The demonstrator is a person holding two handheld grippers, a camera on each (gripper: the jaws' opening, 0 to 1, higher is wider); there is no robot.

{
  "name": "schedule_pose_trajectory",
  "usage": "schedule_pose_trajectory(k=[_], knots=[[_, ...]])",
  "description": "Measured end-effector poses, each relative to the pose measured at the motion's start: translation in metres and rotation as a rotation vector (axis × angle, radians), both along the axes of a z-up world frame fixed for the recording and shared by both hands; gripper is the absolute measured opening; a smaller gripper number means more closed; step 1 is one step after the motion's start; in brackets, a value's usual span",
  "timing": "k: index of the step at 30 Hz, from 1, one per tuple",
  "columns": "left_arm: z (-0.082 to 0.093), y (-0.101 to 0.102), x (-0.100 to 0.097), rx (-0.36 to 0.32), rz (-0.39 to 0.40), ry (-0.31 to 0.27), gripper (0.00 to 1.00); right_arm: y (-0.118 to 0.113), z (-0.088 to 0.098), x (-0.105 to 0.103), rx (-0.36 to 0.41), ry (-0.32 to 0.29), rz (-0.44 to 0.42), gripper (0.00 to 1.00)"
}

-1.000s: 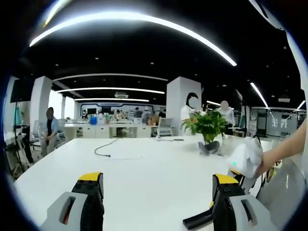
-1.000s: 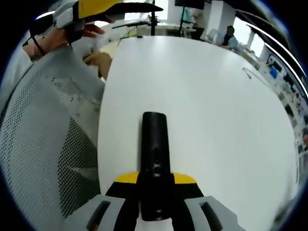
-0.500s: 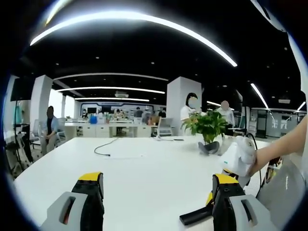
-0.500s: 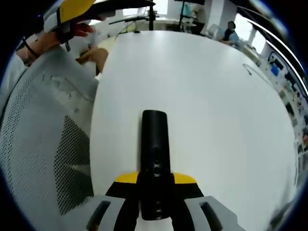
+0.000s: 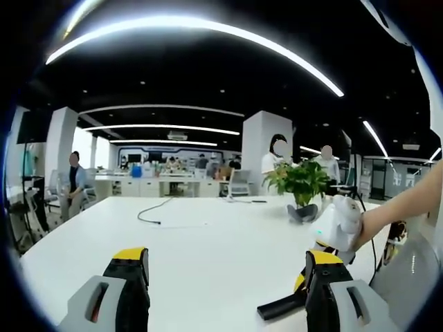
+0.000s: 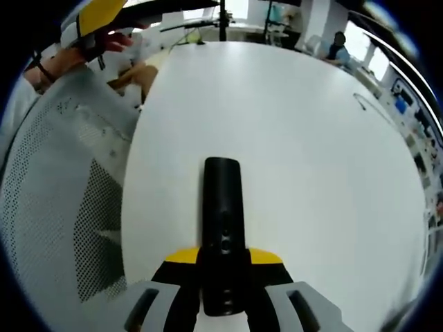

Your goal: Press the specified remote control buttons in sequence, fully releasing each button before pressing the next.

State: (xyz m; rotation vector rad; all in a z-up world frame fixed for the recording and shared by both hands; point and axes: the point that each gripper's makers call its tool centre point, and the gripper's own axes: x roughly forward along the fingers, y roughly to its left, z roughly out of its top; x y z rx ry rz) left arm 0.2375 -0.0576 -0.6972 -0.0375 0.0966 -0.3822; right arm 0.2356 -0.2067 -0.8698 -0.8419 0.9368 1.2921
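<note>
A black remote control lies lengthwise between the yellow-tipped jaws of my right gripper, which is shut on its near end; a few small buttons show on its top face. It hangs just above the white table. In the left gripper view my left gripper stands open over the table with nothing between its jaws. To its right, the remote's black end pokes out from the right gripper, which a hand holds. The left gripper's yellow tip shows at the upper left of the right gripper view.
A grey mesh chair back stands along the table's edge. A potted plant and a thin cable rest on the far part of the table. Several people sit or stand among desks in the background.
In the left gripper view the right gripper and the remote have slid a little to the left. The right gripper view has shifted slightly; the hold on the remote is unchanged.
</note>
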Motion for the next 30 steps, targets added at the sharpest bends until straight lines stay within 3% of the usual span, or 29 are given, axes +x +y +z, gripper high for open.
schedule_pose_trajectory(k=[30], knots=[[0.001, 0.003, 0.000, -0.005, 0.011, -0.003, 0.97, -0.009, 0.000, 0.047, -0.023, 0.016, 0.019, 0.21]])
